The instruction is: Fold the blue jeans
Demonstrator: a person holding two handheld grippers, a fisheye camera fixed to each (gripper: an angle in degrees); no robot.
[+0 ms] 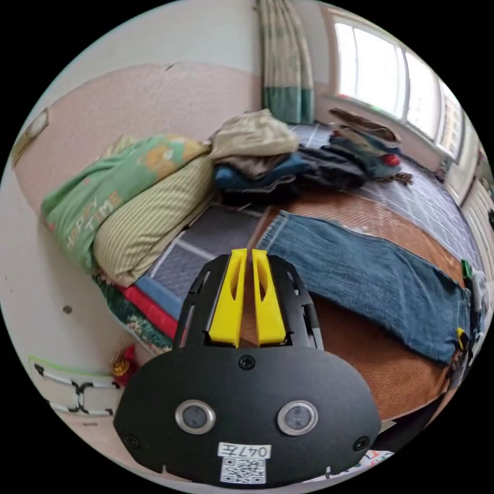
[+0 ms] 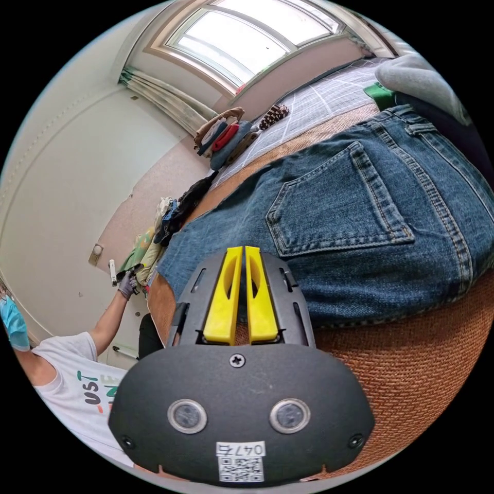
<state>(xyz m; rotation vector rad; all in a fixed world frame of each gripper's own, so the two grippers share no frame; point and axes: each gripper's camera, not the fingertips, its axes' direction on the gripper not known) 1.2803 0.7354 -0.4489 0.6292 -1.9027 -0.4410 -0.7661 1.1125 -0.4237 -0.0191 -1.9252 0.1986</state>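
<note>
I am holding both yellow tongs, left point(image 1: 249, 252) and right point(image 2: 243, 249), pinched together on nothing, while the long blue denim jeans point(image 1: 370, 278) are lying flat on the brown woven mat point(image 1: 396, 370), waist nearest my right.

Bright window point(image 1: 391, 77) daylight, soft shadows, glare, heavy fisheye edge distortion

Left gripper point(image 1: 247, 253): yellow jaws nearly closed, empty. Right gripper point(image 2: 244, 251): jaws nearly closed, empty. Gloved hand point(image 2: 127, 283) raised, arm extended.
</note>
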